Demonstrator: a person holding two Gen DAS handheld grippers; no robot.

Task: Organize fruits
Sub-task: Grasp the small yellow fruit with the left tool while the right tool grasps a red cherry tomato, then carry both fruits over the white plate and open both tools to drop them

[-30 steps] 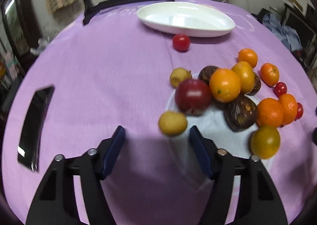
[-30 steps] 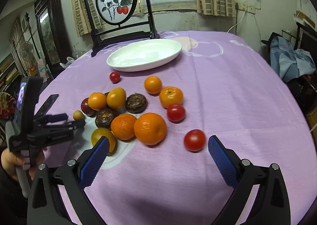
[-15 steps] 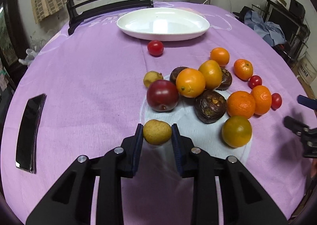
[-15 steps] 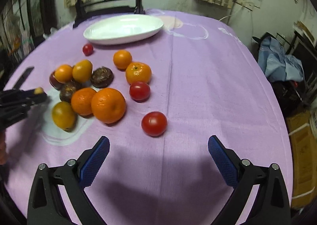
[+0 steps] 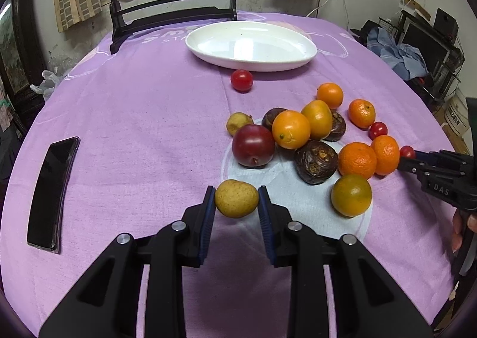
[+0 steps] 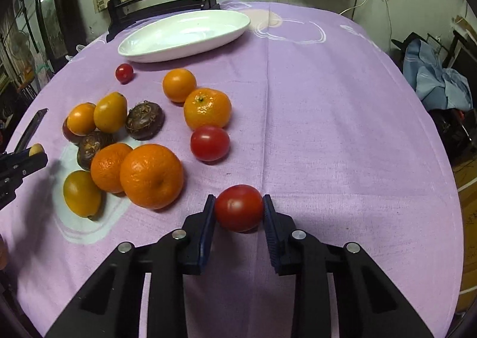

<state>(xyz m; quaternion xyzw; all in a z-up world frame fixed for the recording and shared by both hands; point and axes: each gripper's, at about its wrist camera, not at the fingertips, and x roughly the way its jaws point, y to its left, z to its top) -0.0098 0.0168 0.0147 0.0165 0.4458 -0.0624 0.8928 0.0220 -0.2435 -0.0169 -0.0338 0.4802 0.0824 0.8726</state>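
I see both grippers changed within the last second, and that is the main news. My right gripper (image 6: pixel 239 209), wide open a moment ago above a loose tomato (image 6: pixel 239 208), now has its fingers clenched on that tomato, low over the purple worktop (image 6: pixel 342 129). My left gripper (image 5: pixel 236 201), open around a small yellow fruit (image 5: pixel 236 198) a second ago, is now clamped on it, and the fruit looks lifted just clear of the cloth.

I judge both picks made, so each hand can carry its fruit to the white dish (image 5: pixel 251 49) at the far edge, which sits empty.

The pile (image 5: pixel 313 141) of oranges, dark fruits and a red plum lies between the grippers and the dish, untouched.

The yellow fruit is slightly oval. Its long axis runs across the fingers, side to side, with its narrower end towards the left finger. The tomato is nearly round; I cannot tell which way its stem points.
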